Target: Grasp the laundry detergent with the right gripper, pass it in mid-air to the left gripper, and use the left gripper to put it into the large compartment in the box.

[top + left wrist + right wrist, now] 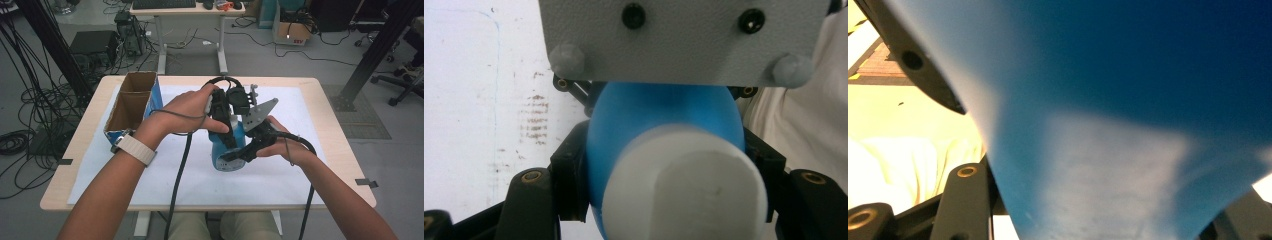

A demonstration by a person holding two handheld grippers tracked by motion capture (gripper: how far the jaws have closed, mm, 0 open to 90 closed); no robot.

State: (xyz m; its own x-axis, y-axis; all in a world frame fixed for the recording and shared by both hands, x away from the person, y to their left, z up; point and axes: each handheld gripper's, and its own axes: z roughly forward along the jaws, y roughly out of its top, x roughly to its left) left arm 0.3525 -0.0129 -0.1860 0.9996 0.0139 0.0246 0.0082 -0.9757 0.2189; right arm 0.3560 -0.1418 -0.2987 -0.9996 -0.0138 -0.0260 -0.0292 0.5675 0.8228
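Note:
A blue bottle [223, 151] with a white cap [684, 192] is held above the middle of the table between both hands. My left gripper [226, 134] comes at it from above and is shut on the bottle's blue body [664, 115] just behind the cap, with black pads [570, 182] pressed against both sides. From the right, my right gripper [239, 154] is shut on the bottle's lower part [1128, 100], whose blue wall sits close against that camera. The right gripper's grey plate [684, 35] hangs just beyond the bottle in the left gripper view.
An open cardboard box [131, 102] with blue sides stands at the table's left edge. A white mat [290, 175] covers most of the wooden table [335, 145]. Behind the table are a desk [185, 10], cables on the floor and black frame posts.

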